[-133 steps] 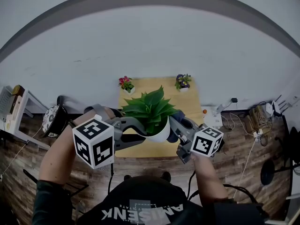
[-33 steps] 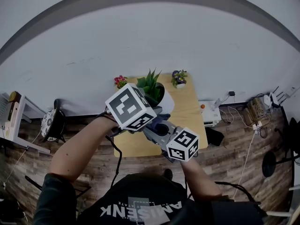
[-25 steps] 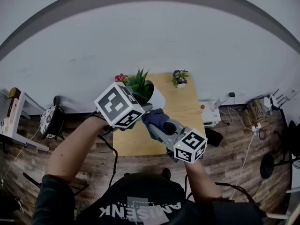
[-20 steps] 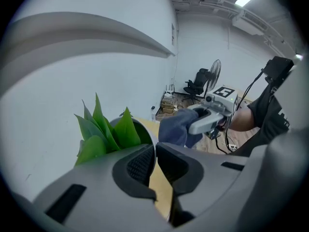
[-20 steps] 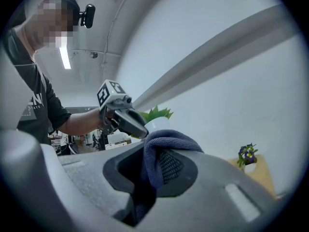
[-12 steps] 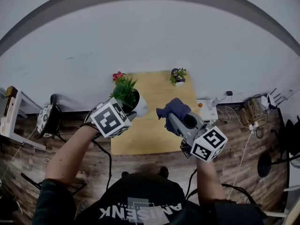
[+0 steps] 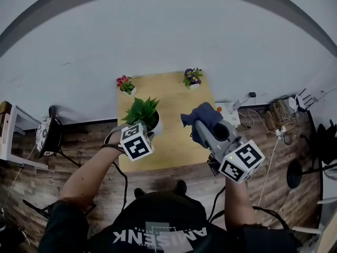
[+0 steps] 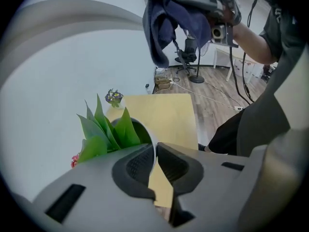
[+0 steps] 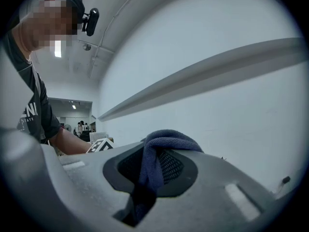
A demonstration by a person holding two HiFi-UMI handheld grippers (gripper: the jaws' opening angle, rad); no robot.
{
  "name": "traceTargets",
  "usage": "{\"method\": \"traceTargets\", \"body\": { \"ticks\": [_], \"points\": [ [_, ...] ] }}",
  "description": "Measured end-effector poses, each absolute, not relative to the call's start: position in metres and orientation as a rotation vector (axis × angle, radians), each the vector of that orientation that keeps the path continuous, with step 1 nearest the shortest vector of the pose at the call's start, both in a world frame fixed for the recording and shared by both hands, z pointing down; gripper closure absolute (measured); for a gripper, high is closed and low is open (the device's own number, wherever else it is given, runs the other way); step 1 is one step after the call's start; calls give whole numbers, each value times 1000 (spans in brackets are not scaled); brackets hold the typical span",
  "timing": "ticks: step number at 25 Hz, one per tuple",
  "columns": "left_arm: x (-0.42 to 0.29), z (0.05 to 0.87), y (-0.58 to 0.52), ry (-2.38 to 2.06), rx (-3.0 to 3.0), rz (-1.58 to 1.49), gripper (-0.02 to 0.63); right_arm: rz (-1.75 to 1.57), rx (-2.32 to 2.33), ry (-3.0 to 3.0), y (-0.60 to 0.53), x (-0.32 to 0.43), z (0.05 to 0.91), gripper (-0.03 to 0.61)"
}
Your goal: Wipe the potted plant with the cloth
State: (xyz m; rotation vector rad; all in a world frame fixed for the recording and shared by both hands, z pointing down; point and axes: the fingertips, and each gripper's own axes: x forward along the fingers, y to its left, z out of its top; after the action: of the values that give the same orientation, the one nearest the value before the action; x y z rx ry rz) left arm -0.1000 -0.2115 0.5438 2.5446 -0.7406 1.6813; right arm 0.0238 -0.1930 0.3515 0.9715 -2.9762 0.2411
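Head view: left gripper (image 7: 148,133) nips the pot (image 7: 157,126) rim at the table's (image 7: 171,149) left side, with the plant (image 7: 142,111) upright. The cloth (image 7: 202,115) is in the right gripper (image 7: 197,122), raised, to the plant's right, well apart.
Left gripper view: jaws just eased slightly, pads on the rim; wood floor (image 8: 212,105) beyond.
Right gripper view: jaws clamped on the cloth, white wall (image 9: 217,95) ahead.

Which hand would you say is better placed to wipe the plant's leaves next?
Right: the right tongs clamp the blue cloth, raised beside the plant. The left tongs, having just opened slightly, pinch the pot rim.
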Motion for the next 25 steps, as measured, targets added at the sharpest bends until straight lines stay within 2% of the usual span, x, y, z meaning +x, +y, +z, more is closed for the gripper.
{"method": "traceTargets", "body": {
  "ticks": [11,18,25],
  "points": [
    [-95,651,-284,-723,2399,1851,583,348,1085,-2885,-220,80,376,532],
    [-97,685,-312,-736,2367,1882,586,423,1060,-2857,-236,84,400,532],
    [-93,697,-324,-650,2419,2113,584,471,1052,-2860,-247,90,414,532]
  ]
}}
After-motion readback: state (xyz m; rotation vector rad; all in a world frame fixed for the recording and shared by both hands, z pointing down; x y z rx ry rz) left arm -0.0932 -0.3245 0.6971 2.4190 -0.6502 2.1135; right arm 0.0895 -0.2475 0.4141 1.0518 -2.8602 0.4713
